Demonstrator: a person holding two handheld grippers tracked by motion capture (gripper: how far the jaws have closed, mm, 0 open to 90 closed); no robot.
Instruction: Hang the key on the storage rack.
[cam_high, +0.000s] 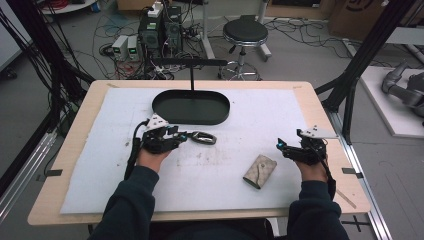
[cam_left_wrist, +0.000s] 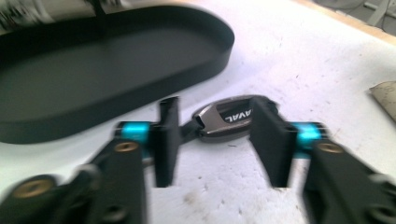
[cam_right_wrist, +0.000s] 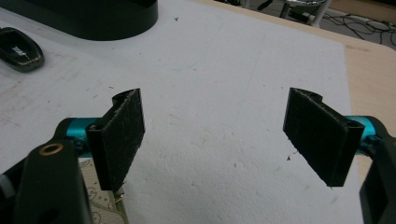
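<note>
A dark car key fob lies on the white mat, just in front of an empty black oval tray. My left gripper is open, and the near end of the fob sits between its jaw tips without being clamped. Out at the right side of the mat, my right gripper is wide open over bare mat with nothing in it. In the right gripper view the fob and tray show at the far left.
A worn beige wallet lies on the mat near the right hand. A black T-shaped stand rises behind the tray. Beyond the table are a stool, computer cases and loose cables.
</note>
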